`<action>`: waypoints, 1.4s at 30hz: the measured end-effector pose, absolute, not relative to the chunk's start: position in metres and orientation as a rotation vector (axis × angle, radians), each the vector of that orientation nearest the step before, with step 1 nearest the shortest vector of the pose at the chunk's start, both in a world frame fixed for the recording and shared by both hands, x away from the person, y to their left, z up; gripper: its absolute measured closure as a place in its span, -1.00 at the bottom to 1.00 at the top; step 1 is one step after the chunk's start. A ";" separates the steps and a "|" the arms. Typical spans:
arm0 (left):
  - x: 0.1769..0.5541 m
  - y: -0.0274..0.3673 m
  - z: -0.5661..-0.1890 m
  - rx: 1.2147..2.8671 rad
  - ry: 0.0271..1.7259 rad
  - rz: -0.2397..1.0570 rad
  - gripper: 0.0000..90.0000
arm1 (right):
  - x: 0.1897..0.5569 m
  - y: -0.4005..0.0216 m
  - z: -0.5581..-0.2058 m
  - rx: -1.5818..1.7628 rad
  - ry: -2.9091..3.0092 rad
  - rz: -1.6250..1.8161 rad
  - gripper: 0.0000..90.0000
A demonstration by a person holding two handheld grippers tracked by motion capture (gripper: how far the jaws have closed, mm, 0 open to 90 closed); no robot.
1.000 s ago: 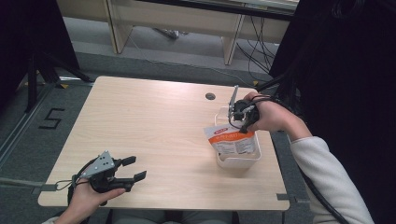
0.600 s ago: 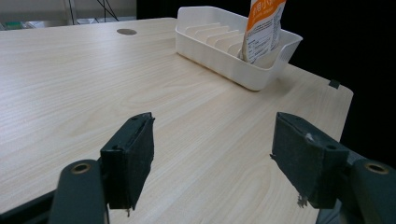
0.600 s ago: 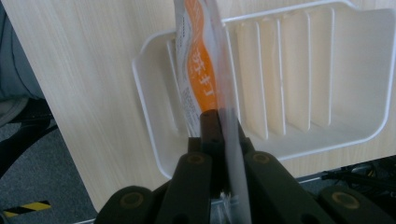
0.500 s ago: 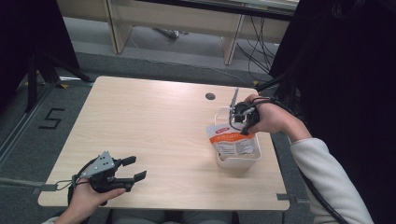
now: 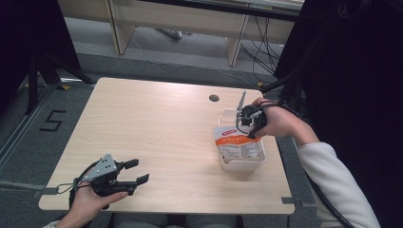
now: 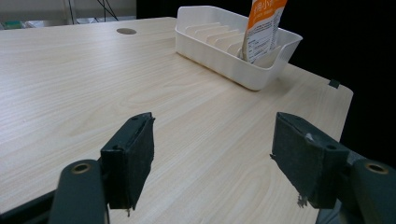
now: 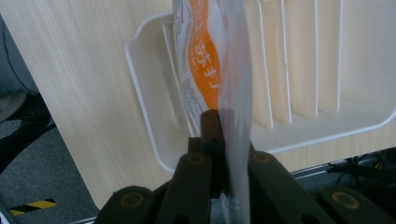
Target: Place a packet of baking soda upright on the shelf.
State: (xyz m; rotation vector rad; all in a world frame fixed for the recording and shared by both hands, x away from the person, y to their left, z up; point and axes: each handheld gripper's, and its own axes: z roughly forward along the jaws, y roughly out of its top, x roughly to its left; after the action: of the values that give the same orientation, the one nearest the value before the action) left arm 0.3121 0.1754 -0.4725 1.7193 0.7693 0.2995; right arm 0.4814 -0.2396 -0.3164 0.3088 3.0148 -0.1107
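The fingers of our right gripper point(image 5: 243, 124) stay clamped on the orange-and-white plastic pouch point(image 5: 236, 143), now lowered deeper into the white slotted plastic tray point(image 5: 242, 166) at the right; release seems near. Our left gripper point(image 5: 134, 171) waits wide open, empty.

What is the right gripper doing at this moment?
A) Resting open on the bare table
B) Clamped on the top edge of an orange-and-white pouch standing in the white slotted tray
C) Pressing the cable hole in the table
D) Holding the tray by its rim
B: the right gripper has its jaws shut on the pouch, whose lower end sits in the white slotted tray.
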 end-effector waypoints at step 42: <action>0.313 0.174 -0.474 1.709 0.780 0.284 -0.35 | 0.481 -0.266 -0.330 0.450 3.023 -0.106 1.00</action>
State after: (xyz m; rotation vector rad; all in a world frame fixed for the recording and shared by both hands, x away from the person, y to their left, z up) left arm 0.3129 0.1743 -0.4737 1.7086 0.7805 0.2838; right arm 0.4806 -0.2661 -0.3301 0.4501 3.0226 -0.1058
